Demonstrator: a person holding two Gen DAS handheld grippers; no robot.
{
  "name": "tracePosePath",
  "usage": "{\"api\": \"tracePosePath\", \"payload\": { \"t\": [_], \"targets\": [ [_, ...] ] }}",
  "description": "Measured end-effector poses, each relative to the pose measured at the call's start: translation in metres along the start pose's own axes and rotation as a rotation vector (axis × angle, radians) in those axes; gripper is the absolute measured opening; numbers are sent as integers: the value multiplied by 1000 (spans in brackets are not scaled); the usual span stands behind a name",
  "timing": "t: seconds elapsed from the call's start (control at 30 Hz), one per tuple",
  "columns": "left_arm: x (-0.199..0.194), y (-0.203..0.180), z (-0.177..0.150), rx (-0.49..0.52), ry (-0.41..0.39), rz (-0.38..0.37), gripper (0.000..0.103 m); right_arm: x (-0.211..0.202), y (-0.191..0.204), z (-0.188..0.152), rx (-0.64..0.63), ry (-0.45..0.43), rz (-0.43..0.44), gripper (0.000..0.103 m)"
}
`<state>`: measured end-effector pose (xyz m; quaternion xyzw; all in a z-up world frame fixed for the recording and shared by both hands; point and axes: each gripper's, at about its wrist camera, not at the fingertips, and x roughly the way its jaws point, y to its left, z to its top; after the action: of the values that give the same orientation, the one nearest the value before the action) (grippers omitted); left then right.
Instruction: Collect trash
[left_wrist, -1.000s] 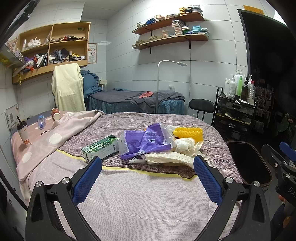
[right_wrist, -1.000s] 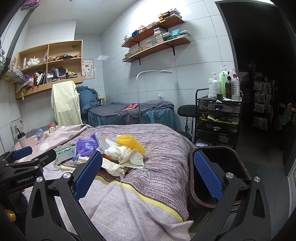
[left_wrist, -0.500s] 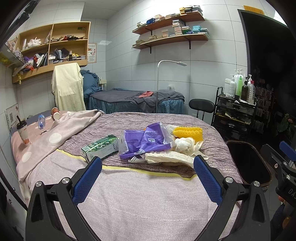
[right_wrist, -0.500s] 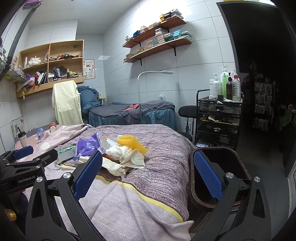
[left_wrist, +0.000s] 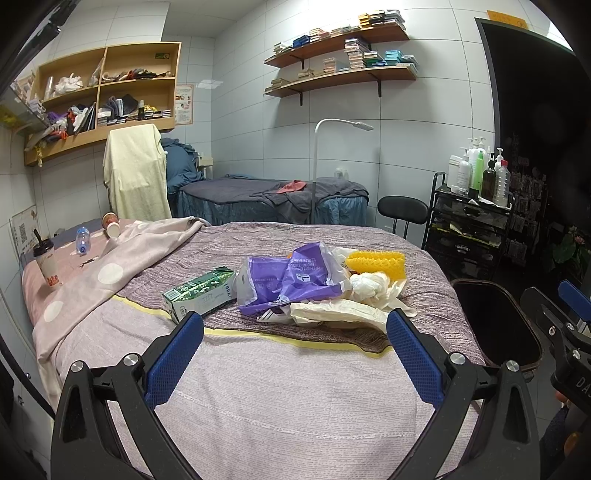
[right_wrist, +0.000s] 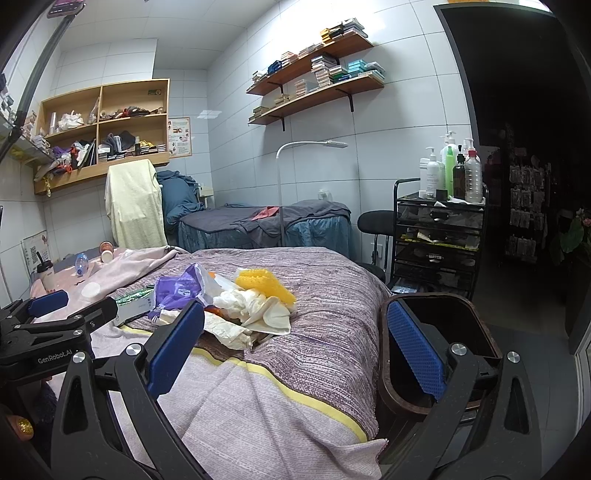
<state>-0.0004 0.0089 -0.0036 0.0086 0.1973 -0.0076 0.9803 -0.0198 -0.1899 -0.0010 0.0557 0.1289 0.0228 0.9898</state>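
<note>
A pile of trash lies on the bed: a green carton (left_wrist: 201, 291), a purple plastic bag (left_wrist: 291, 277), a yellow foam net (left_wrist: 376, 260), crumpled white tissue (left_wrist: 369, 286) and a cream wrapper (left_wrist: 336, 314). The pile also shows in the right wrist view, with the purple bag (right_wrist: 177, 290) and yellow net (right_wrist: 264, 282). A dark bin (right_wrist: 443, 332) stands at the bed's right side, also in the left wrist view (left_wrist: 491, 325). My left gripper (left_wrist: 293, 354) is open and empty, short of the pile. My right gripper (right_wrist: 295, 350) is open and empty, between bed and bin.
A pink dotted blanket (left_wrist: 96, 277), a drink cup (left_wrist: 46, 264), a water bottle (left_wrist: 82, 240) and a tipped cup (left_wrist: 112, 225) lie at the bed's left. A black trolley with bottles (right_wrist: 439, 236), a stool (right_wrist: 376, 223) and a second bed (left_wrist: 269, 199) stand behind.
The right wrist view has shifted slightly; the pile sits a little further right in it. The left gripper has barely moved. Both grippers stay open.
</note>
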Motion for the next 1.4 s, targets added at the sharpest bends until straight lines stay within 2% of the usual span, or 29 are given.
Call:
{"api": "tracePosePath", "payload": {
  "t": [0.23,0.43,0.8,1.03,1.2,1.4],
  "targets": [
    [1,1,-1,1,8,-1,97,1,1,-1,-1,7,0,98],
    [13,7,-2,-3,67,14,97,8,0,-2,3,39,12,98],
    [35,23,-13,-29,187,-14,97,40,2,-15,16,170,59,98],
    [54,39,-10,42,239,-14,97,69,9,-17,0,268,123,98],
    [84,79,8,101,268,3,97,90,20,-13,-34,304,183,98],
    [147,117,22,179,420,-33,97,108,32,-8,-51,339,236,98]
  ]
}}
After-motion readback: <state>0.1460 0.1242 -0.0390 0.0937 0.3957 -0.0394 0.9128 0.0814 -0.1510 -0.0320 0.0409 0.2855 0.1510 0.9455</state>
